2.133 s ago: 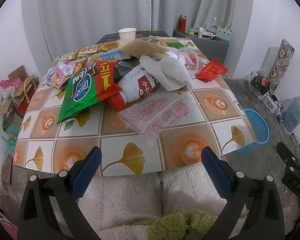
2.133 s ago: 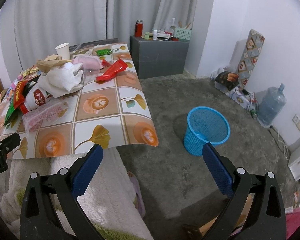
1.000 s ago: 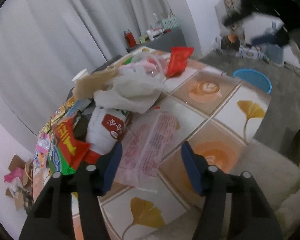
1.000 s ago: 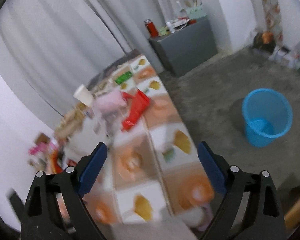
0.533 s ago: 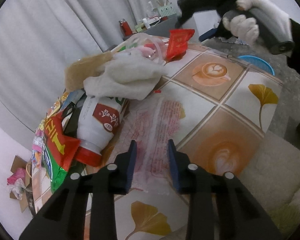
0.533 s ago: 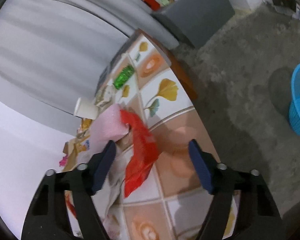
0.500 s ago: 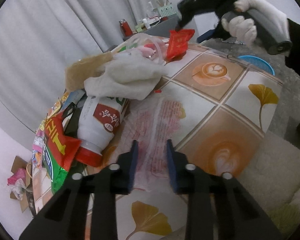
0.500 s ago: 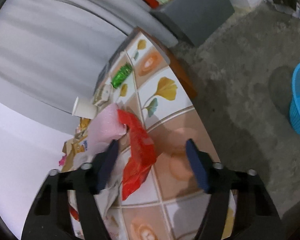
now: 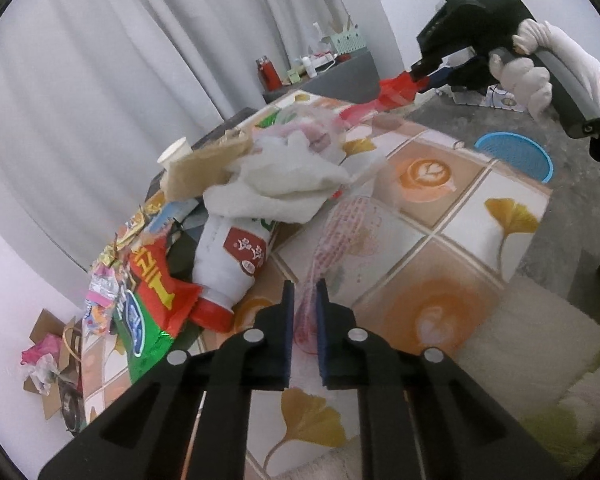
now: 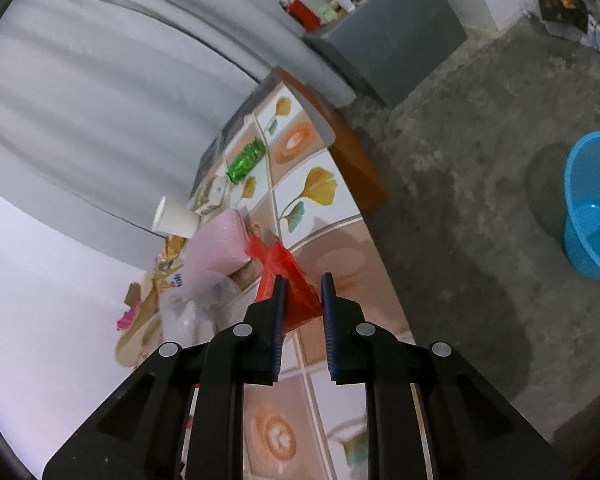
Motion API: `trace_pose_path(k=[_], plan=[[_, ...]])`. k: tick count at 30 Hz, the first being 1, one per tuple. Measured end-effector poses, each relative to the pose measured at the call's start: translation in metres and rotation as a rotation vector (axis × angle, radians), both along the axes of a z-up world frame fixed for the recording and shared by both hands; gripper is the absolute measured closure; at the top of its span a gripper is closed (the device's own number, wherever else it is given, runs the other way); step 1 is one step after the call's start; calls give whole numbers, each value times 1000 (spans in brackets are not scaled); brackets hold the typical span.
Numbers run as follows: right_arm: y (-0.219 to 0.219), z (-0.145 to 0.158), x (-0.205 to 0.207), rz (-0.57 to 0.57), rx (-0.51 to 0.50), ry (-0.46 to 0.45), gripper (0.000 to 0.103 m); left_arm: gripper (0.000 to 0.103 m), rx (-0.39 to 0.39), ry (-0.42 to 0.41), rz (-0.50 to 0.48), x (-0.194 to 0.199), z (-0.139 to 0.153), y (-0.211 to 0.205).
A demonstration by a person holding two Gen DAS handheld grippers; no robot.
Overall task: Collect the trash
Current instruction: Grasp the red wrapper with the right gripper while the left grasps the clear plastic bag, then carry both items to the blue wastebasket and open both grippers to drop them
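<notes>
Both wrappers you are after look feather-light, thin and limp, so expect them to crumple, slide between the pads and trail rather than lift flat; take each by a bunched edge, not a single slick layer. Your left gripper (image 9: 302, 308) is closing its jaws on the near end of the clear pink-printed wrapper (image 9: 342, 236), which runs away from the tips across the table (image 9: 500, 216). Your right gripper (image 10: 302, 300) is closing on the near corner of the red wrapper (image 10: 284, 272), the rest reaching ahead toward the pink bag (image 10: 216, 248). The glossy tiled cloth looks slippery, so film may skid before it catches. Left of the left gripper lie the white bottle (image 9: 236, 256), the crumpled white cloth (image 9: 284, 180) and snack bags. The blue bin (image 10: 592, 204) stands on the concrete floor, far right of the right gripper.
</notes>
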State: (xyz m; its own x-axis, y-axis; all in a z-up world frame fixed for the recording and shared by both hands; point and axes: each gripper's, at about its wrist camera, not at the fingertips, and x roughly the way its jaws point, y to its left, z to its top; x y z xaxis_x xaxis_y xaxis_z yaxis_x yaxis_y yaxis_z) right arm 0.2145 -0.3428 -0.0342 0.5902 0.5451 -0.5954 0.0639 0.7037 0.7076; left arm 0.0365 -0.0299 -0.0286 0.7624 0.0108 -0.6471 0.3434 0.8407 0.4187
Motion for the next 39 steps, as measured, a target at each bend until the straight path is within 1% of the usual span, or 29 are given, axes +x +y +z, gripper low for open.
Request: trace_pose_path(k=[3, 8, 13, 15, 17, 18, 20, 22, 23, 25, 27, 28, 29, 33, 35, 36, 38, 39], plan=[[-15, 8, -17, -17, 13, -26, 88, 94, -13, -10, -12, -12, 12, -4], [-44, 17, -44, -65, 45, -64, 88, 94, -154, 30, -46, -17, 40, -10], [-87, 28, -76, -162, 29, -111, 88, 94, -301, 68, -152, -3, 70, -38], [-106, 30, -88, -223, 4, -119, 88, 94, -369, 104, -210, 15, 82, -60], [-129, 26, -100, -293, -22, -115, 88, 94, -419, 149, -253, 32, 89, -81], [-137, 22, -103, -318, -33, -106, 88, 94, -452, 195, -284, 47, 91, -98], [-154, 11, -110, -379, -71, -78, 88, 94, -496, 289, -313, 73, 91, -128], [-167, -1, -113, -420, -89, -50, 88, 94, -536, 433, -336, 111, 84, -165], [-173, -8, -113, -441, -96, -33, 88, 94, -525, 479, -334, 129, 79, -188], [-187, -24, -110, -485, -106, 4, 88, 93, -492, 530, -362, 153, 70, -228], [-204, -42, -107, -521, -100, 42, 88, 93, -447, 597, -365, 177, 53, -274], [-212, -50, -106, -538, -101, 59, 88, 93, -438, 632, -372, 186, 45, -292], [-217, -58, -101, -552, -103, 79, 88, 93, -424, 683, -374, 200, 31, -320], [-247, -95, -82, -604, -93, 163, 88, 93, -383, 774, -364, 236, -14, -392], [-260, -109, -73, -622, -91, 192, 88, 93, -370, 807, -352, 248, -38, -416], [-268, -117, -67, -632, -95, 206, 87, 93, -359, 816, -345, 254, -51, -433], [-277, -127, -59, -644, -96, 224, 87, 91, -351, 826, -340, 262, -67, -454], [-283, -134, -52, -652, -94, 238, 84, 90, -358, 835, -343, 267, -78, -468]])
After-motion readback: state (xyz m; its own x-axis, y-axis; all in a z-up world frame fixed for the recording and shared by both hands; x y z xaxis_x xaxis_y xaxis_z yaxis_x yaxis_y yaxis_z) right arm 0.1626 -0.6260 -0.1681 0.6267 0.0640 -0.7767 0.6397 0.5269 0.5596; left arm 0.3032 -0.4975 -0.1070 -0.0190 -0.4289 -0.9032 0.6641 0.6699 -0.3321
